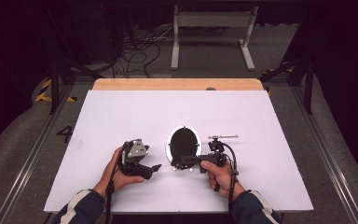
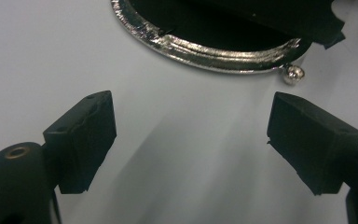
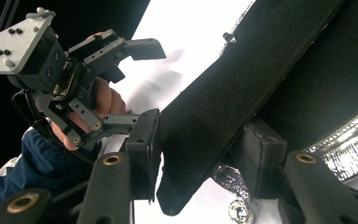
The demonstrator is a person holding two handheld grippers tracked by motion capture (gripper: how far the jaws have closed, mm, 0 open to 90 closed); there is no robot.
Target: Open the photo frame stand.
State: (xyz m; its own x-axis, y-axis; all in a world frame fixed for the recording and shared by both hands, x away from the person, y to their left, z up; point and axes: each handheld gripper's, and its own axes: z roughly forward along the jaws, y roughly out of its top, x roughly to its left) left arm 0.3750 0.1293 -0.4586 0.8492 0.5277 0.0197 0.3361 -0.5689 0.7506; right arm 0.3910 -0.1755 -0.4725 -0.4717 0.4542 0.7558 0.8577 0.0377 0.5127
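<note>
Room: dark surround, grey floor (image 1: 23, 140) with a tangle of cables (image 1: 135, 53) and a white metal frame (image 1: 212, 35) beyond the table.
Surface: white table top (image 1: 121, 112) with a bare wooden strip (image 1: 177, 84) along its far edge.
Left gripper (image 1: 153, 169): held in the person's left hand (image 1: 114, 173), left of centre near the front edge, grey three-cornered plate on top; jaws spread wide with nothing between them, bare white surface showing in the gap in the left gripper view (image 2: 191, 140).
Purse (image 1: 183, 145): black oval coin purse with a silver metal frame, lying at the table's centre, just right of the left gripper; its mouth stood open, the interior dark, contents not discernible. A small silver clasp ball (image 2: 292, 73) sat at the rim.
Right gripper (image 1: 182, 162): held in the person's right hand (image 1: 219, 173), at the purse's near edge; jaws clamped on a black flap of the purse (image 3: 200, 126), pads touching it on both sides.
Metal rod (image 1: 223, 136): thin, silver, lying flat just right of the purse, beyond the right hand.
Sleeves: dark blue with white stripe (image 1: 77, 207).
</note>
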